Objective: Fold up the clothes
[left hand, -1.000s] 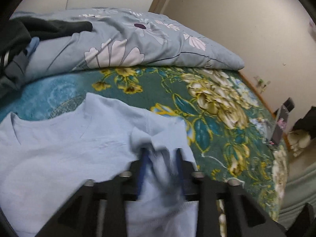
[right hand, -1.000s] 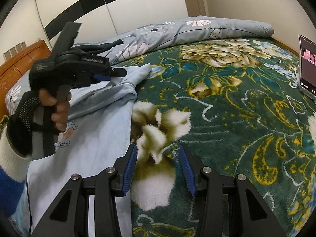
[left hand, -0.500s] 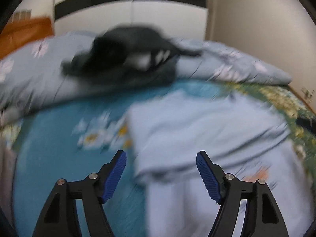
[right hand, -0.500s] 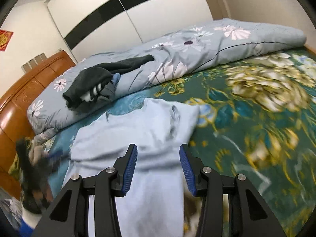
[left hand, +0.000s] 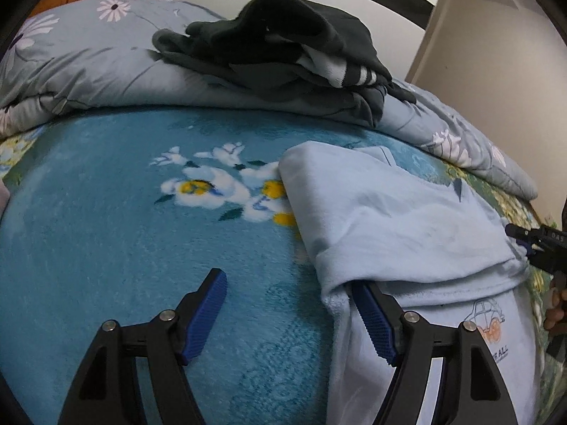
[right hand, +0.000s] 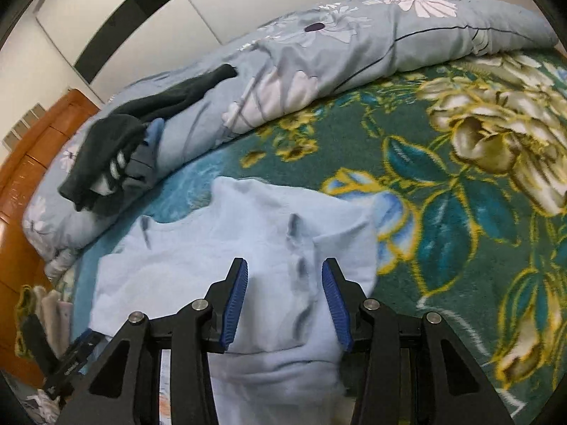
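A light blue shirt [left hand: 407,219] lies on the floral blanket [left hand: 106,230], with one sleeve folded across its chest. My left gripper [left hand: 292,318] stands open at the shirt's left edge. Its right finger [left hand: 375,322] is tucked under the folded sleeve's cuff, and its left finger rests over bare blanket. In the right wrist view, my right gripper [right hand: 285,304] hovers over the shirt [right hand: 198,258] near its right edge. Its jaws are closing with wrinkled cloth between them, the pads not pressing. The right gripper [left hand: 542,248] also shows at the edge of the left wrist view.
A heap of dark clothes [left hand: 283,46] sits on the rolled grey-blue flowered duvet [left hand: 88,60] behind the shirt. A wooden headboard [right hand: 21,184] and a white wardrobe [right hand: 141,10] stand beyond. The green flowered blanket [right hand: 478,212] spreads to the right.
My left gripper let go of the sleeve, opened wide and swung to the shirt's left edge. My right gripper moved from bare blanket onto the shirt, its jaws slightly narrower.
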`<state>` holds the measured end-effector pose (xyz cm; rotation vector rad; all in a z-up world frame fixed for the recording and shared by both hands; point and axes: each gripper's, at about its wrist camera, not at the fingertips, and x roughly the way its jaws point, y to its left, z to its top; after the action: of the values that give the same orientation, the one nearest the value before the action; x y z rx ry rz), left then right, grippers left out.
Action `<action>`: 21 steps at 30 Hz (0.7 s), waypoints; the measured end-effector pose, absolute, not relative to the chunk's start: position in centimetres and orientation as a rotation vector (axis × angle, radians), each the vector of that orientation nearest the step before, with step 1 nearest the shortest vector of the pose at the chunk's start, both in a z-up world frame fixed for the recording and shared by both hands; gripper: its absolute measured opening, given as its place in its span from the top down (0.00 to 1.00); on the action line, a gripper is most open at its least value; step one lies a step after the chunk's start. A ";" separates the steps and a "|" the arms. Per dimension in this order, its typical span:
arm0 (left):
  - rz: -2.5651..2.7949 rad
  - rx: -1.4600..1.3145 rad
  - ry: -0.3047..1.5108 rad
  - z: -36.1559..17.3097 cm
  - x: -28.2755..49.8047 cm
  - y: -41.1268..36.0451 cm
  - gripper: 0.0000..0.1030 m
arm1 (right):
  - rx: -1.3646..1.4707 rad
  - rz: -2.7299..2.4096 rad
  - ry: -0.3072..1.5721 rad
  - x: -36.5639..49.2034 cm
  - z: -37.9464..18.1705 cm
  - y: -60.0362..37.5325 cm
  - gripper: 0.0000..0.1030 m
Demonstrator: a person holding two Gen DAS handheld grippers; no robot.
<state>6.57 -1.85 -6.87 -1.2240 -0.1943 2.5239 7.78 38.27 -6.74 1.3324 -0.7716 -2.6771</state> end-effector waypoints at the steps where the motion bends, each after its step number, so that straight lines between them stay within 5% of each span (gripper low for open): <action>1: 2.521 -1.223 -0.208 -6.9 6.6 -2.0 0.25 | 1.313 -2.649 -0.801 7.9 -6.6 38.1 0.72; 3: 2.516 -1.221 -0.225 -6.9 6.6 -2.2 0.25 | 1.289 -2.627 -0.824 8.2 -6.2 37.8 0.92; 5: 2.515 -1.222 -0.226 -6.9 6.6 -2.3 0.25 | 1.269 -2.613 -0.835 8.4 -5.8 37.5 0.95; 12: 2.519 -1.230 -0.224 -7.0 6.5 -2.3 0.26 | 1.079 -2.703 -0.849 11.5 -2.0 38.8 0.97; 21: 2.509 -1.233 -0.273 -7.1 6.3 -2.8 0.25 | 1.302 -2.685 -1.000 11.3 -7.1 41.4 0.96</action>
<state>6.26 -2.79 -7.14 -1.2329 -0.2734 2.5087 11.34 41.41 -7.14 1.3023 -1.0002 -2.6853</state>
